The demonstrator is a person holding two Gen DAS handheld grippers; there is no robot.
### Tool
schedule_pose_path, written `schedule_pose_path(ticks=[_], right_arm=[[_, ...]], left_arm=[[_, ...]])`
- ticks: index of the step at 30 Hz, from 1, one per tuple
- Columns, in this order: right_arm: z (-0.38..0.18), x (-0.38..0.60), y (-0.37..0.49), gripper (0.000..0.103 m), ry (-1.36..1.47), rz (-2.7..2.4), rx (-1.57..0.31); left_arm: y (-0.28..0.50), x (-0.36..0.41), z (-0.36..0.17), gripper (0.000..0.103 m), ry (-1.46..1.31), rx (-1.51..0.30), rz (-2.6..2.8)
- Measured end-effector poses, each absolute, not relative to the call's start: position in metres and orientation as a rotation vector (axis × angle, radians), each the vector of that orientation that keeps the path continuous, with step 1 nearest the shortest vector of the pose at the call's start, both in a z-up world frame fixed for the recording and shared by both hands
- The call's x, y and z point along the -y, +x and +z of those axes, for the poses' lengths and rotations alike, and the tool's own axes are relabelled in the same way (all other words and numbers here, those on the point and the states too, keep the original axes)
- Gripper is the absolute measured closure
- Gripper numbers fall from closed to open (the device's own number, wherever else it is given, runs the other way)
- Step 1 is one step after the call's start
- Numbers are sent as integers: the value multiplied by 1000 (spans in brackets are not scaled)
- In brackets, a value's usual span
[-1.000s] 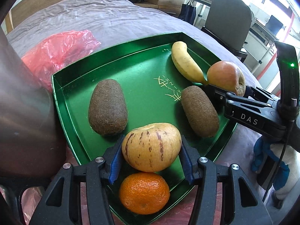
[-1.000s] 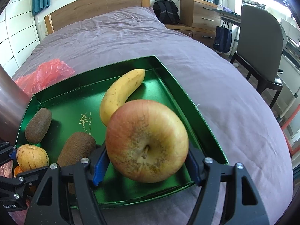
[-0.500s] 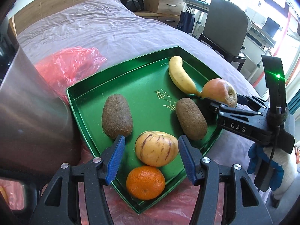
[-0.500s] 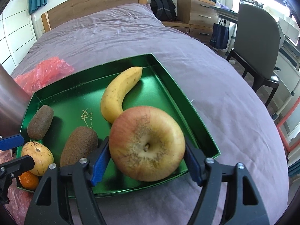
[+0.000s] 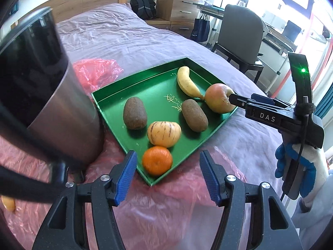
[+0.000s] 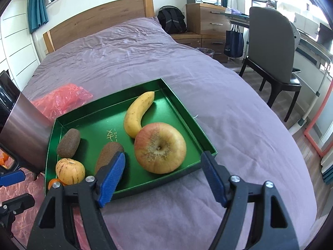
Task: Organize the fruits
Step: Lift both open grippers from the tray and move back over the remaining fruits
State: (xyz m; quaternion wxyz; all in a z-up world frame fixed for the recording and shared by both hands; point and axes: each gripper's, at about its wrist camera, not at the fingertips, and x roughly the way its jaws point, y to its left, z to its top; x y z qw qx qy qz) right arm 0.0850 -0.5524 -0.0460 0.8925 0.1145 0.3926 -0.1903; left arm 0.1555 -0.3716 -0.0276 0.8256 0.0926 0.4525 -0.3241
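Note:
A green tray [image 5: 108, 102] [image 6: 183, 114] lies on a purple bed. It holds a banana [image 5: 187, 82] [image 6: 137, 112], an apple [image 5: 218, 101] [image 6: 160, 148], two brown kiwis [image 5: 135, 115] [image 5: 194, 117] [image 6: 68, 142], a striped yellow melon [image 5: 164, 134] [image 6: 70, 170] and an orange [image 5: 157, 160]. My left gripper [image 5: 167, 176] hangs above the tray's near corner, jaws opening, nothing between them. My right gripper [image 6: 164, 180] is pulled back from the apple, its jaws still opening and clear of the fruit.
A tall steel bin [image 5: 41, 87] [image 6: 22, 133] stands left of the tray. Red plastic bags [image 5: 97, 70] [image 6: 60, 100] lie behind the tray and under its near side. A chair [image 6: 272, 48], drawers and a backpack [image 6: 171, 19] stand beside the bed. A person's gloved hand [image 5: 299, 166] holds the right gripper.
The left gripper let go of the striped melon, and the right gripper let go of the apple; both fruits now rest in the tray. Both grippers opened wider and drew back and up.

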Motion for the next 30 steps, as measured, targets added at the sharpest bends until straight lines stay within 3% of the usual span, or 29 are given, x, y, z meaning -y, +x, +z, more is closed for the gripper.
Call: schedule_pose_path(ticks=[4,23,30], right_arm=[[-37,539,63,12,259,-392,-805],[-27,444,-21,12,287,-317,-820],[-28,410,-38,11,263,-296,-841]], left_arm=[[137,353,-20,37,200,-948,-676],[76,235,-9,37,149,-949,-542],[58,192,-16,32,126,-946,-480]])
